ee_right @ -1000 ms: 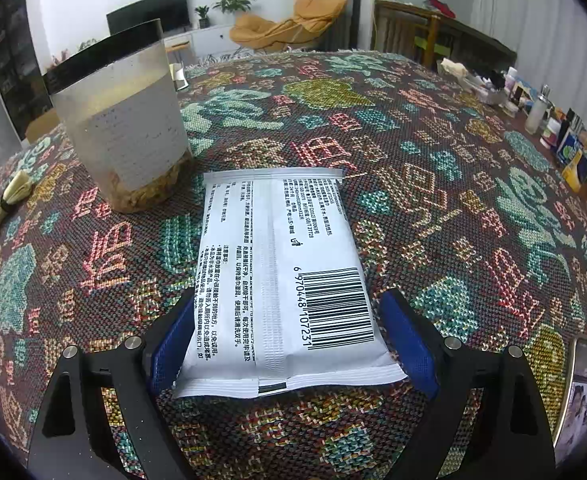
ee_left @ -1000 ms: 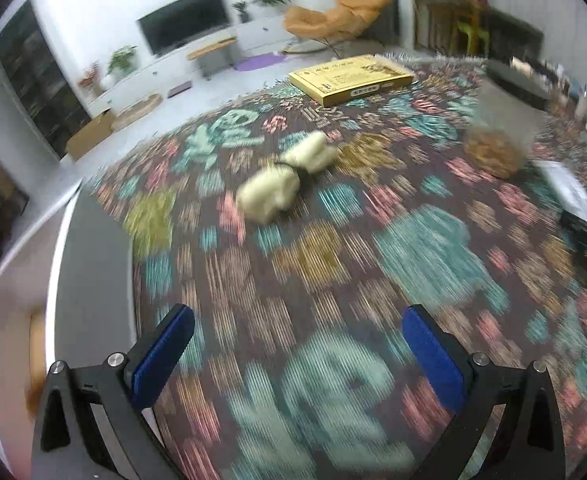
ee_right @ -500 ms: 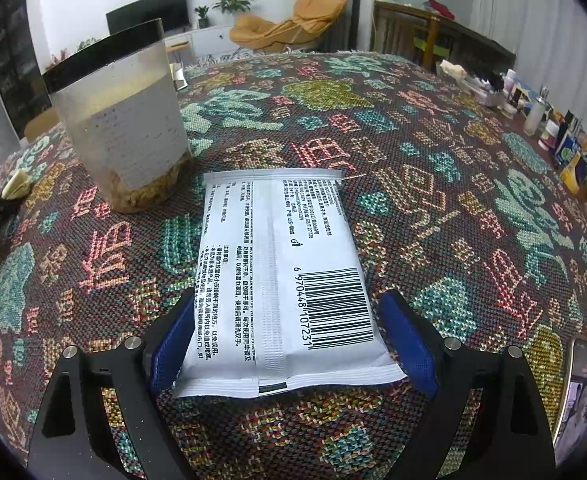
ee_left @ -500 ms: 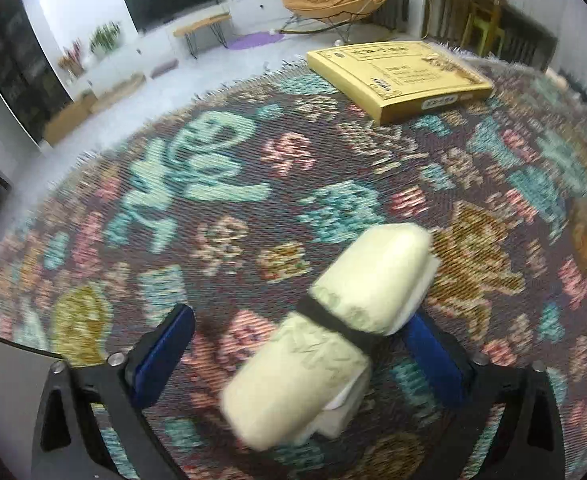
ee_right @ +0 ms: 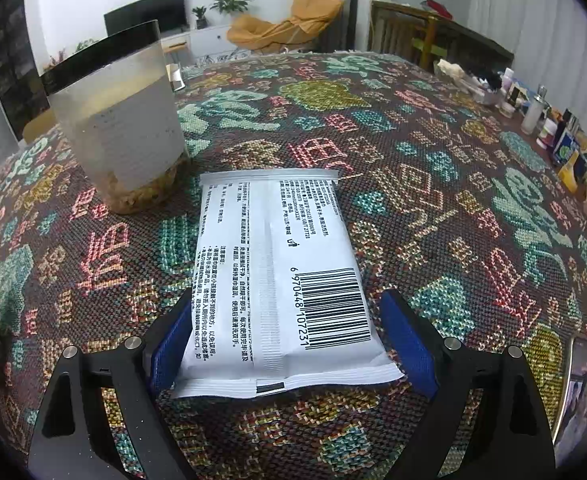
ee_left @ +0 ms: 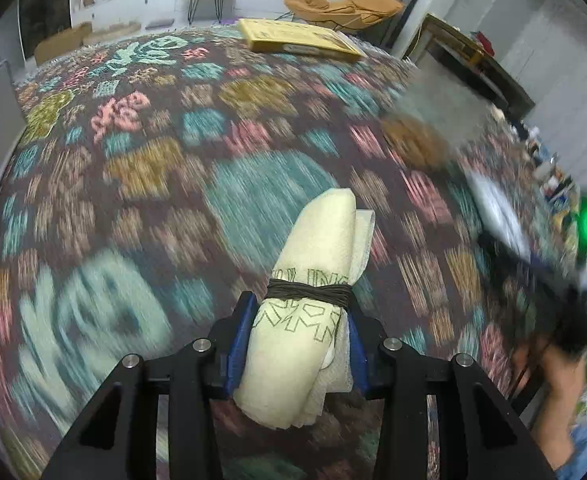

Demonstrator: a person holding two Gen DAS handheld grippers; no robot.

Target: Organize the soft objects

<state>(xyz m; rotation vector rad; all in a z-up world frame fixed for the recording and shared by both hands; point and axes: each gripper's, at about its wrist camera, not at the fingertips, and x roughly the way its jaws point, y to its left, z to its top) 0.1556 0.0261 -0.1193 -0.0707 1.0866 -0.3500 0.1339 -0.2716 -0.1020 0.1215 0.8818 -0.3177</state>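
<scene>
- Fingers of the left gripper (ee_left: 298, 342) are closing on a rolled cream cloth tied with a dark cord (ee_left: 313, 312), their blue pads against both its sides, above the desk with its woven patterned cover (ee_left: 141, 168).
- Fingers of the right gripper (ee_right: 289, 340) stand wide apart around a flat white plastic packet with a barcode (ee_right: 277, 276) lying on the desk; the pads are not pressing it.
- Just beyond the packet stands a frosted plastic tub with a black rim (ee_right: 119, 128).
</scene>
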